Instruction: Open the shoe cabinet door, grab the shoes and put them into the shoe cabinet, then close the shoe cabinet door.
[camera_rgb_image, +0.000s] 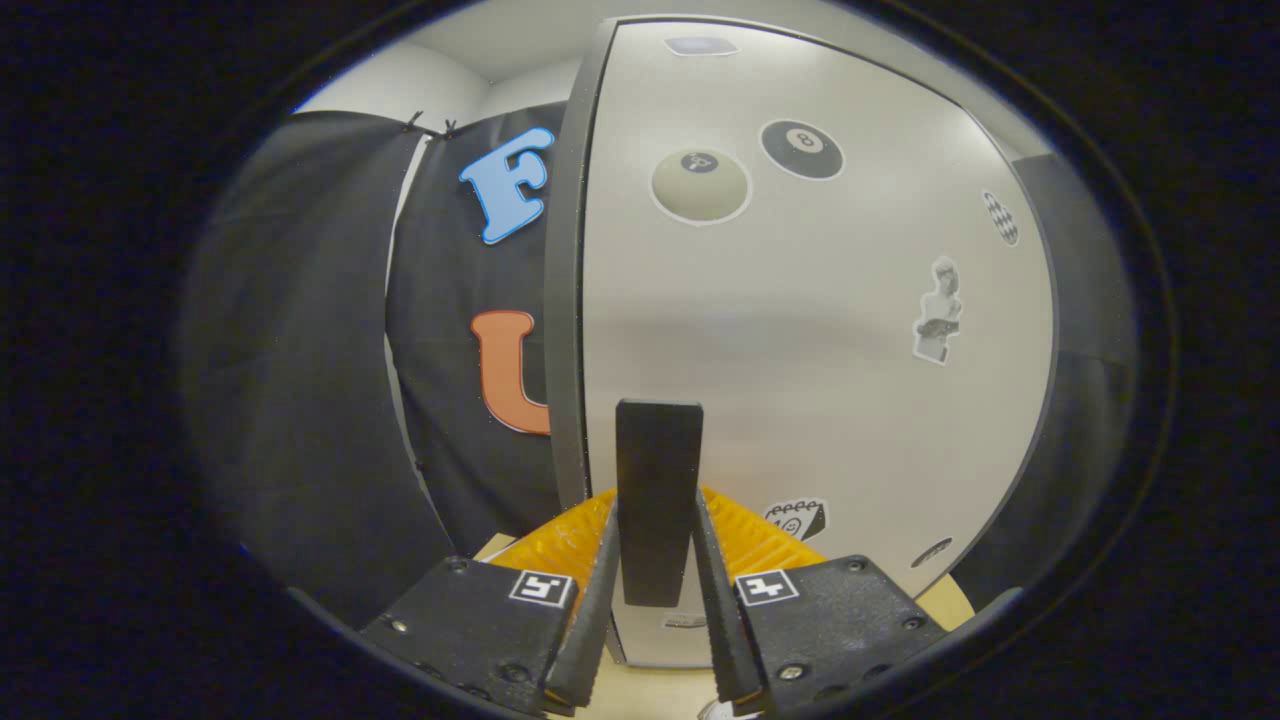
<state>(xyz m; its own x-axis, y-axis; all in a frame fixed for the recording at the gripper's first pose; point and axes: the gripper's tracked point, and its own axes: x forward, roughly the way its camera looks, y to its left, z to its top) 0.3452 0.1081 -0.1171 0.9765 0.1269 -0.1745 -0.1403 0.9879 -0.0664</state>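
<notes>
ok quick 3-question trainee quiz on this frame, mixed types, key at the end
1. True or false: both gripper fingers press on the black handle.
2. The cabinet door looks: A) closed or nearly so B) wide open with shoes showing C) lifted off
3. Fill in: the sticker beside the pale ball sticker is a black ____ ball.

Key: 1 true; 2 A; 3 eight
</notes>
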